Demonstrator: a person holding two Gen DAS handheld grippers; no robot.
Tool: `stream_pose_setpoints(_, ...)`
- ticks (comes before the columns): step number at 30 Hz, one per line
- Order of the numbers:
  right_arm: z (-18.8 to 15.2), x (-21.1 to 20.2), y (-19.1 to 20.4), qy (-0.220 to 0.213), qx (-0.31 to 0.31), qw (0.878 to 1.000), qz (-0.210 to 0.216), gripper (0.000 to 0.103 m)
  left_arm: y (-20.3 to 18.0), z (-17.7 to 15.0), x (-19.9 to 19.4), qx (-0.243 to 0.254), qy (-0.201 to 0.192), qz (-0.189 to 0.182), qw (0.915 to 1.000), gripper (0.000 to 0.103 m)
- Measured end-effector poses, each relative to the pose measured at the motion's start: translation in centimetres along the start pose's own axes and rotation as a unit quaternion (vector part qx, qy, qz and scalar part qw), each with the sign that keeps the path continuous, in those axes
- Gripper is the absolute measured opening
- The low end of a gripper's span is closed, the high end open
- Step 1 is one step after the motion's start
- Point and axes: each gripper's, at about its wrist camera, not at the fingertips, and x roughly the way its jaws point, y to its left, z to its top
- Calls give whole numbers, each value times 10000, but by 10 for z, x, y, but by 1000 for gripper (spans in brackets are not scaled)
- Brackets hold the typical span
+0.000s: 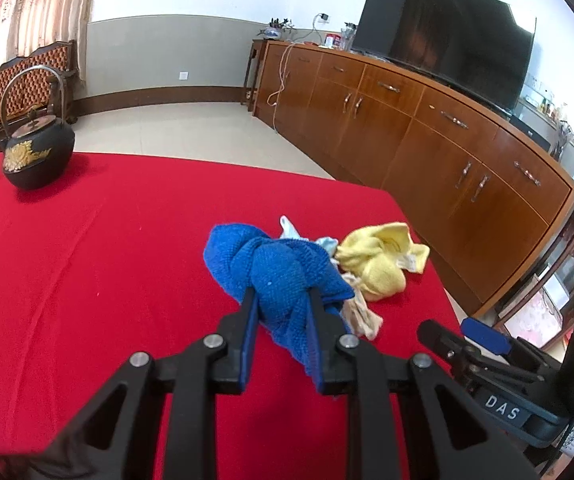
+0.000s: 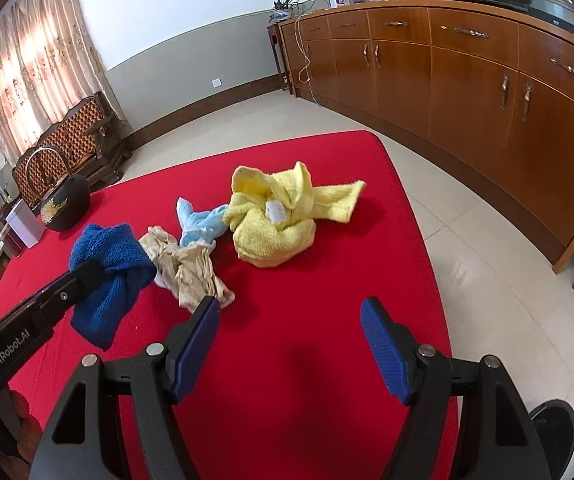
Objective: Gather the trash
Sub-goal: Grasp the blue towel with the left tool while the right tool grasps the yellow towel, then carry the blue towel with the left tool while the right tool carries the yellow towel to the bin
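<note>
A crumpled blue towel [image 1: 271, 264] [image 2: 115, 248] lies on the red tablecloth [image 1: 107, 280], and my left gripper [image 1: 282, 294] is shut on its near end, both pads pressed into the cloth. To its right sit a beige crumpled wad [image 2: 187, 264] [image 1: 361, 316], a light blue cloth [image 2: 199, 224] and a yellow towel [image 2: 275, 216] [image 1: 379, 256]. My right gripper [image 2: 290, 306] hovers open over bare red cloth, with nothing between its fingers, just in front of the beige wad. It also shows at the lower right of the left wrist view.
A black iron teapot [image 1: 37, 152] [image 2: 65, 204] and a white box [image 2: 25, 224] stand at the table's far left. The table's right edge [image 2: 415, 216] drops to a tiled floor. A long wooden cabinet [image 1: 427, 140] with a television [image 1: 447, 36] lines the wall.
</note>
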Motion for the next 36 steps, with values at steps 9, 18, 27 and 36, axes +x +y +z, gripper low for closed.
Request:
stream_pose_setpoints(9, 33, 36, -1, 60, 134, 9998, 97, 76, 8, 14, 13, -57, -122, 89, 9999, 24)
stream_pose_setpoints(18, 48, 81, 1, 334, 162, 9993, 27, 80, 9, 15, 18, -35, -111, 119, 9999, 24)
stream_pose_setpoints(27, 44, 80, 5, 287, 53, 9993, 223, 14, 9, 13, 10, -16, -114, 148, 9998, 24)
stream_pose_setpoints(36, 15, 9, -5, -11, 35, 9999, 108, 12, -5, 2, -25, 84, -164, 67, 9998, 24)
